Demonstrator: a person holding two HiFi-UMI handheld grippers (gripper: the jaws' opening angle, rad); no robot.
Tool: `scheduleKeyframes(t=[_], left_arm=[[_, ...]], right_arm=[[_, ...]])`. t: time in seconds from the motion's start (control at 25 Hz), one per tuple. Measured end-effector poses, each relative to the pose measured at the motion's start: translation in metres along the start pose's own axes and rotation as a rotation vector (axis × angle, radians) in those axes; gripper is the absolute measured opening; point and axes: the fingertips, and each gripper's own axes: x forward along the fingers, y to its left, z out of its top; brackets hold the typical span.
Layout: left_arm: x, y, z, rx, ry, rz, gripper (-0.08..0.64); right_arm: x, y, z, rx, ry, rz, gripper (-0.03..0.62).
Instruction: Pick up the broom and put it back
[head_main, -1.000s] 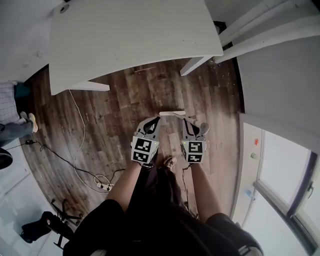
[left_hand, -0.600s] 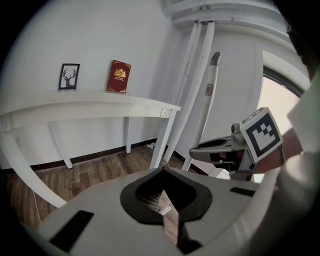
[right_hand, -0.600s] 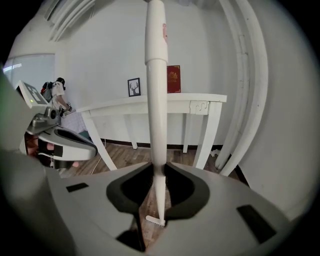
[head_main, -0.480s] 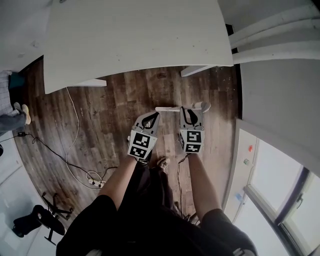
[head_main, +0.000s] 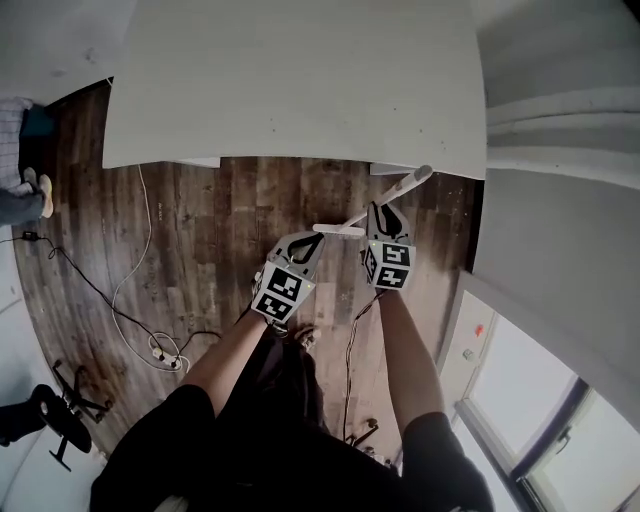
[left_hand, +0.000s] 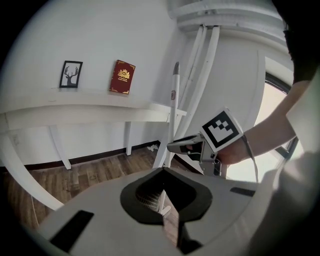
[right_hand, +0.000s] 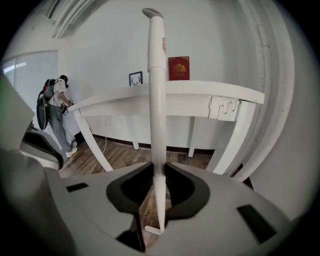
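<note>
White broom (head_main: 390, 197) handle is clenched between the jaws of the right tool (head_main: 378, 208), which grasps it low on the shaft. In the right gripper view the pole stands straight up through the jaws, and its small white head shows below them over the brown wood floor (head_main: 220, 220). From the head view the handle's top end lies just at the near edge of the white worktop (head_main: 300, 80), towards its right corner. Left of it, the left tool (head_main: 308, 240) hangs just beside the left end of the broom's head, its jaws drawn together at the tips and grasping nothing. A red book (right_hand: 179, 68) and a small framed picture (right_hand: 135, 78) stand against the far wall on the worktop. White cable (head_main: 130, 300) trails over the floor at the left.
</note>
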Motion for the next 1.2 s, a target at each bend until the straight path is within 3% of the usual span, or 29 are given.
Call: scheduleKeyframes(t=[0.24,0.36,0.44,0.68,0.84,0.92,1.04,1.2], left_arm=[[-0.008,0.016,0.0,0.0,0.006,0.014,0.0],[-0.01,0.02,-0.005,-0.019,0.009,0.021,0.0],[-0.011,0.018,-0.008,-0.023,0.011,0.019,0.0],[-0.014,0.004,-0.009,-0.018,0.001,0.011,0.0],[-0.022,-0.003,-0.004,-0.045,-0.016,0.041,0.0],[-0.025,-0.013,0.002,-0.064,-0.041,0.049,0.0],[-0.032,-0.036,0.009,-0.048,-0.056,0.04,0.0],[-0.05,-0.071,0.012,0.004,-0.064,0.014,0.0]], right_arm=[[0.028,-0.012,0.011,0.007,0.042,0.02,0.091],[0.032,-0.011,0.009,-0.053,0.076,0.014,0.091],[0.032,-0.007,0.004,-0.088,0.091,0.015,0.145],[0.013,-0.008,-0.002,-0.066,0.073,-0.021,0.171],[-0.015,0.004,-0.014,-0.145,0.077,-0.03,0.17],[-0.034,0.01,-0.018,-0.169,0.077,-0.022,0.151],[-0.068,0.016,-0.015,-0.163,0.041,-0.02,0.044],[-0.112,0.031,-0.008,-0.142,-0.01,-0.003,0.023]])
